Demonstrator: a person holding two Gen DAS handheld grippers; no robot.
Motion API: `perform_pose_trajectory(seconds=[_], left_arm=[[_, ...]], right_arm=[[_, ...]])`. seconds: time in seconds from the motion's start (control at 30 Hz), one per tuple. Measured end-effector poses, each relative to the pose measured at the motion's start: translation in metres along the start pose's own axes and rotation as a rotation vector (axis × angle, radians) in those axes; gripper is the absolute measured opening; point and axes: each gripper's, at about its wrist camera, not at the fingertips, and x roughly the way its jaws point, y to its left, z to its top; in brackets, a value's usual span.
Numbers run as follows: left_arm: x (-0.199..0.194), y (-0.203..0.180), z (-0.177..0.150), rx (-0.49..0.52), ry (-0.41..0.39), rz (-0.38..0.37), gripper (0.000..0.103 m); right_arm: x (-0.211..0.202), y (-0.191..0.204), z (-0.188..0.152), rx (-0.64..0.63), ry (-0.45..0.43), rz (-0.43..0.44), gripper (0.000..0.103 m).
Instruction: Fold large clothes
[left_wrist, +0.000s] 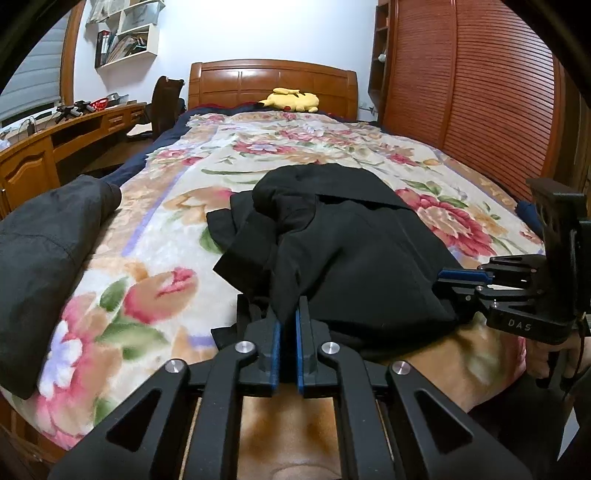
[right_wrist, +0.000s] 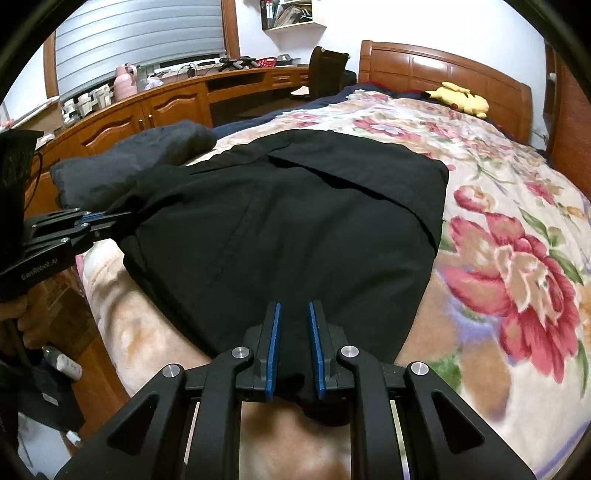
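Observation:
A large black garment (left_wrist: 343, 243) lies partly folded on the floral bedspread (left_wrist: 159, 229), near the foot of the bed. My left gripper (left_wrist: 289, 314) is shut on the garment's near left edge, with cloth pinched between its blue pads. My right gripper (right_wrist: 294, 317) is shut on the garment's (right_wrist: 288, 221) near right edge, with a wad of black cloth between its slightly parted fingers. Each gripper shows in the other's view: the right gripper (left_wrist: 448, 277) at the garment's right side, the left gripper (right_wrist: 122, 218) at its left side.
A second dark garment (left_wrist: 48, 236) lies on the bed's left edge. A yellow plush toy (left_wrist: 291, 99) rests by the wooden headboard (left_wrist: 273, 81). A wooden desk (right_wrist: 166, 99) with a chair (right_wrist: 327, 70) runs along the left. A slatted wardrobe (left_wrist: 469, 92) stands on the right.

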Motion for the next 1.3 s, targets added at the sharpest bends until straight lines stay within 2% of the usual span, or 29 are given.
perform_pose_trajectory(seconds=[0.1, 0.17, 0.23, 0.3, 0.33, 0.37, 0.43, 0.7, 0.83, 1.07, 1.3], left_arm=[[-0.008, 0.002, -0.003, -0.021, -0.013, 0.028, 0.027], [-0.016, 0.005, -0.005, -0.037, -0.028, 0.017, 0.044], [-0.023, 0.008, -0.008, -0.041, -0.036, 0.005, 0.048], [-0.028, 0.009, -0.011, -0.029, -0.037, 0.012, 0.064], [-0.031, 0.009, -0.012, -0.023, -0.045, 0.015, 0.073], [-0.034, 0.009, -0.014, -0.017, -0.055, 0.015, 0.077], [-0.039, 0.009, -0.016, -0.014, -0.063, 0.017, 0.077], [-0.047, 0.009, -0.019, -0.024, -0.085, 0.022, 0.078], [-0.047, 0.009, -0.021, -0.025, -0.077, 0.025, 0.078], [-0.037, 0.011, -0.024, -0.038, -0.064, 0.013, 0.078], [-0.011, 0.009, -0.026, -0.051, -0.039, 0.001, 0.078]], right_arm=[[-0.011, 0.000, 0.005, 0.005, -0.013, -0.001, 0.016], [-0.021, -0.001, 0.006, 0.011, -0.029, 0.005, 0.017], [-0.030, -0.005, 0.008, 0.018, -0.042, 0.007, 0.020], [-0.039, -0.008, 0.009, 0.021, -0.057, 0.001, 0.029], [-0.044, -0.010, 0.010, 0.018, -0.067, -0.013, 0.037], [-0.048, -0.012, 0.010, 0.016, -0.074, -0.024, 0.047], [-0.057, -0.015, 0.010, 0.014, -0.089, -0.040, 0.055], [-0.076, -0.020, 0.006, 0.004, -0.102, -0.079, 0.059], [-0.079, -0.023, 0.005, -0.002, -0.097, -0.093, 0.066], [-0.068, -0.039, 0.011, 0.018, -0.071, -0.116, 0.069], [-0.042, -0.062, 0.028, 0.027, -0.065, -0.133, 0.071]])
